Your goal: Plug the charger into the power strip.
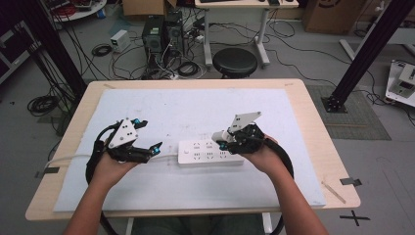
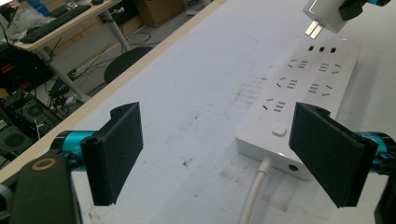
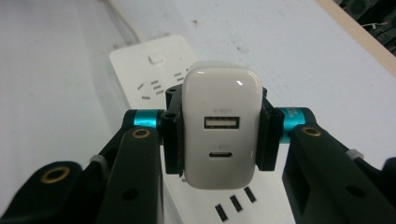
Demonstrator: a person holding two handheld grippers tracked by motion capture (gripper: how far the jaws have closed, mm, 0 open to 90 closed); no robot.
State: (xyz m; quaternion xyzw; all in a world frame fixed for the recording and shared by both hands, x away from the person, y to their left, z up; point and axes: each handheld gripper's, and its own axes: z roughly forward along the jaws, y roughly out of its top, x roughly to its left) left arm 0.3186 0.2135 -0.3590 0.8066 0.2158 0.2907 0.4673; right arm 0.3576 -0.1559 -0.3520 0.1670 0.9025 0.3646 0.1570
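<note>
Right gripper (image 3: 219, 135) clamped on white charger (image 3: 220, 126) above power strip (image 1: 210, 152); left gripper (image 1: 147, 134), at nine o'clock, gaping empty.

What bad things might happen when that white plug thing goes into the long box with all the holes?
The charger, clamped in the right gripper, hangs above the power strip with its prongs tilted, so they might miss the slots and scrape. The left gripper is open and not holding the strip, so a push could slide it across the mat. The strip's cable could snag that gripper.
</note>
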